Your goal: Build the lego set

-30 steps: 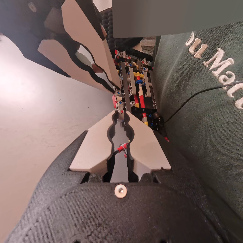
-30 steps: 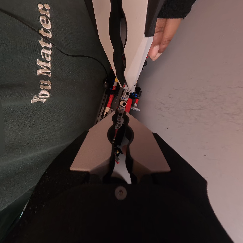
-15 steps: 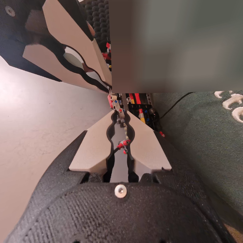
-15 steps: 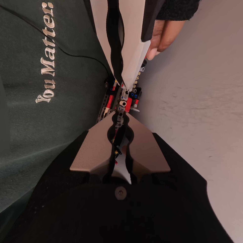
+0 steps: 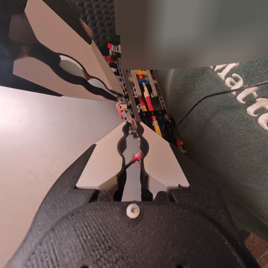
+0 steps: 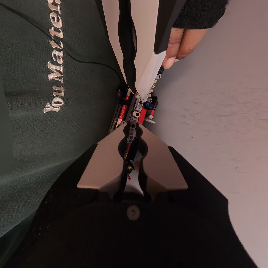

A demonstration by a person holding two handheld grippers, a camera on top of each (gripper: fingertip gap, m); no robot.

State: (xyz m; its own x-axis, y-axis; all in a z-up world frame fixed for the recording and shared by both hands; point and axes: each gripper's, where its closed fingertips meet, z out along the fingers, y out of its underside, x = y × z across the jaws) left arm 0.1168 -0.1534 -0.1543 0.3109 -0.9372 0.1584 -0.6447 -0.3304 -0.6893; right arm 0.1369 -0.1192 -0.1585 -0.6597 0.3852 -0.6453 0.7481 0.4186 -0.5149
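- Both jaws are closed on the same grey beam row of the lego model (image 5: 146, 101): the left gripper (image 5: 133, 124) pinches one end of the row, and the right gripper (image 5: 118, 97) nips the other end from the opposite side.
- From the right wrist view the same grip shows in reverse, with the right gripper (image 6: 132, 126) clamped on the grey row of the lego model (image 6: 141, 112) and the left gripper (image 6: 139, 95) meeting it from above.
- Compared with 1 second ago, neither grip has let go; the model has tilted a little, so more of its red and yellow axles and side beams now shows in the left wrist view.
- The model hangs above the pale worktop (image 5: 43, 137), close against the person's dark green sweatshirt (image 5: 217, 145), and does not appear to rest on the surface.
- A bare hand (image 6: 182, 46) wraps the left gripper's handle.
- My reading is that this is a reorienting or squeezing step, with the 2 grippers pressing a connector along the row; no loose piece is visibly being added.
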